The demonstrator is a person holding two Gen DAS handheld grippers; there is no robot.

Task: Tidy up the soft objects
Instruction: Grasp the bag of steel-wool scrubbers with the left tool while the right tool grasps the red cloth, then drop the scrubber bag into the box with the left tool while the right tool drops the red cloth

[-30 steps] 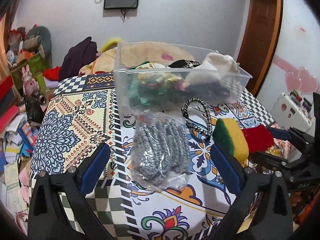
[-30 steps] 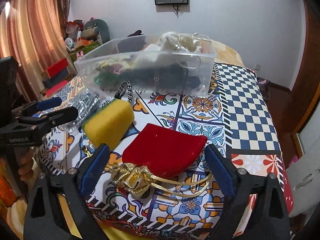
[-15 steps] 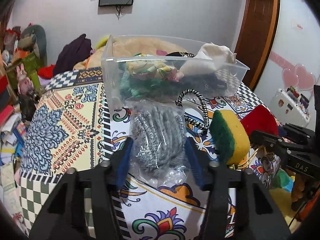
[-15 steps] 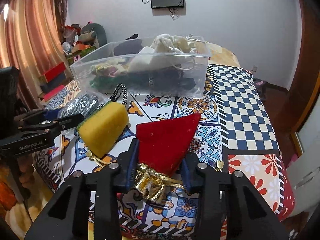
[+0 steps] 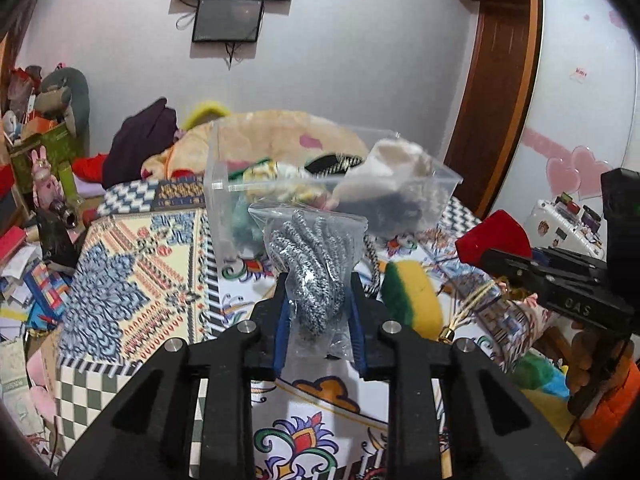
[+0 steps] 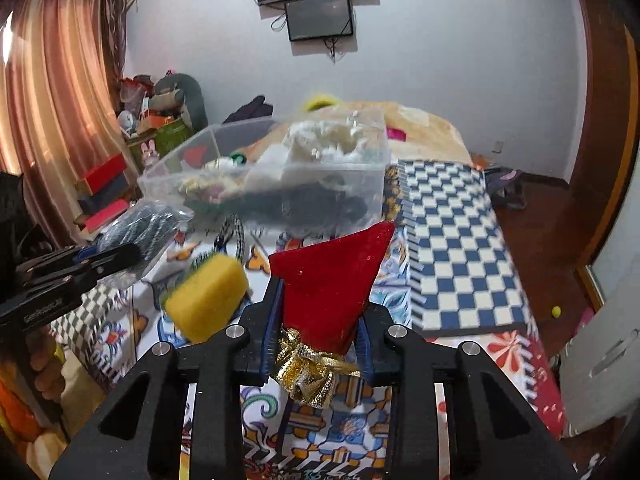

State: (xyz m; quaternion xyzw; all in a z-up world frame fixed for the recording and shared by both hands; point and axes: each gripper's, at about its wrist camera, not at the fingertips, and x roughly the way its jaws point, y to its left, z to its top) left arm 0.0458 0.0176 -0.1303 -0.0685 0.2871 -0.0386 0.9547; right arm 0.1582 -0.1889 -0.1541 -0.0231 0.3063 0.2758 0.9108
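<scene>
My left gripper (image 5: 319, 316) is shut on a clear bag of grey-white knit gloves (image 5: 314, 264) and holds it up above the patterned bed cover. My right gripper (image 6: 316, 320) is shut on a red velvet pouch (image 6: 332, 280) with a gold drawstring top (image 6: 308, 376), lifted off the cover. The pouch also shows in the left wrist view (image 5: 494, 236), the bag in the right wrist view (image 6: 140, 226). A clear plastic bin (image 5: 224, 188) with soft items stands behind. A yellow-green sponge (image 5: 412, 304) and a black-white cord (image 5: 372, 256) lie before it.
The bed cover (image 6: 460, 240) has a checkered band on the right. Clothes and a plush pile (image 5: 280, 136) lie behind the bin. Cluttered boxes and toys (image 5: 36, 168) stand on the left. A wooden door frame (image 5: 492, 80) is on the right.
Both grippers closed fully and lifted: the left raised the glove bag, the right raised the red pouch off the cover. The sponge shifted slightly.
</scene>
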